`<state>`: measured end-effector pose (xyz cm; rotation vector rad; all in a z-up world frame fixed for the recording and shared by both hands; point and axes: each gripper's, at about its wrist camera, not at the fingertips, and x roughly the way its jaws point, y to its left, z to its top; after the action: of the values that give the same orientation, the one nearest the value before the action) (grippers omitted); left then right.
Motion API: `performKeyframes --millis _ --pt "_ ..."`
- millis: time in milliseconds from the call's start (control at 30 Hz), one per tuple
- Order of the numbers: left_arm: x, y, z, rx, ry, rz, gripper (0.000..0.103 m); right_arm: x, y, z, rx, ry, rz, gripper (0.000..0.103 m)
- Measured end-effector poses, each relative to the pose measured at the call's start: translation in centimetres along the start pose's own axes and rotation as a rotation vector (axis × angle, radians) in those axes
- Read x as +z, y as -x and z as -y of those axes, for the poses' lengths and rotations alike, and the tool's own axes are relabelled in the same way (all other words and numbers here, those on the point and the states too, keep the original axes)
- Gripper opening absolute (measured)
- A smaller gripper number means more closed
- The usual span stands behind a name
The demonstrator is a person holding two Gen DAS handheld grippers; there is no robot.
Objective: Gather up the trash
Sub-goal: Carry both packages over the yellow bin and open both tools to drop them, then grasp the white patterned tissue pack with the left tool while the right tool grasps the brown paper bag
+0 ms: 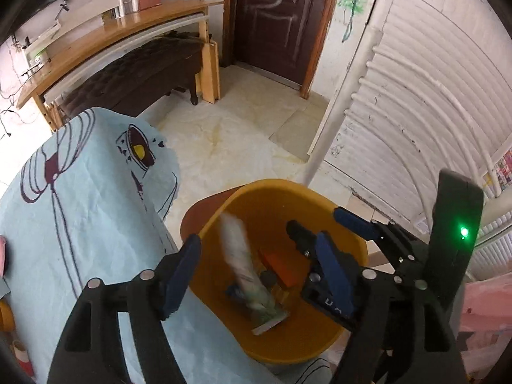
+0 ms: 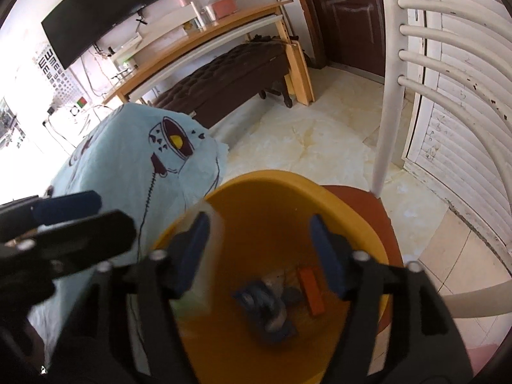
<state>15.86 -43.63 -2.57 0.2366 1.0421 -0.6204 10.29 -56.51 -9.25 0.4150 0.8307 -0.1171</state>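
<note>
In the left wrist view, the left gripper (image 1: 256, 262) is seen with its blue-padded jaws spread wide and nothing between them, above a yellow bin (image 1: 272, 198). Inside the bin a blurred white-and-green wrapper (image 1: 246, 268), an orange box (image 1: 281, 265) and dark scraps are visible. The bin is set on a red-brown stool (image 1: 201, 214) just beside a table covered by a pale blue printed cloth (image 1: 80, 208). Beyond, cream floor tiles (image 1: 230, 128), a dark brown door (image 1: 275, 19), a wooden desk (image 1: 105, 41) and a white slatted chair (image 1: 416, 96) are shown.

In the right wrist view, the right gripper (image 2: 259, 256) is likewise held open and empty over the bin (image 2: 272, 179). A wall-mounted television (image 2: 102, 9) is seen above the desk.
</note>
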Motion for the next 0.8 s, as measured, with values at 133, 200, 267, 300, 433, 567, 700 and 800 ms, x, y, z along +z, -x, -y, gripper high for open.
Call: performKeyframes --millis 133,200,267,300,433,567,700,800 --pt "-0.3 1.1 -0.6 0.006 0.015 0.021 0.071 0.1 0.2 -0.1 -0.013 0.010 0.004 0.068" --pt "-0.5 1.8 -1.0 0.008 0.021 0.037 0.071 0.1 0.3 -0.3 -0.015 0.015 0.006 0.068" --pt "-1.0 3.1 -1.5 0.016 0.029 0.067 0.071 0.2 0.5 -0.6 -0.016 0.023 0.010 0.068" --pt "-1.1 3.7 -1.9 0.022 0.036 0.081 0.072 0.2 0.6 -0.8 -0.018 0.030 0.015 0.068" --pt "-2.2 6.5 -4.4 0.039 0.073 0.141 0.073 0.7 1.6 -2.5 -0.015 0.067 0.045 0.076" --pt "-3.3 9.4 -7.3 0.097 0.108 0.207 0.073 1.5 2.7 -5.1 -0.004 0.127 0.078 0.078" --pt "-4.4 11.8 -10.7 0.134 0.153 0.250 0.074 2.1 3.4 -8.4 0.013 0.192 0.093 0.078" --pt "-5.2 13.7 -13.8 0.163 0.196 0.271 0.074 2.6 4.0 -11.3 0.036 0.242 0.105 0.078"
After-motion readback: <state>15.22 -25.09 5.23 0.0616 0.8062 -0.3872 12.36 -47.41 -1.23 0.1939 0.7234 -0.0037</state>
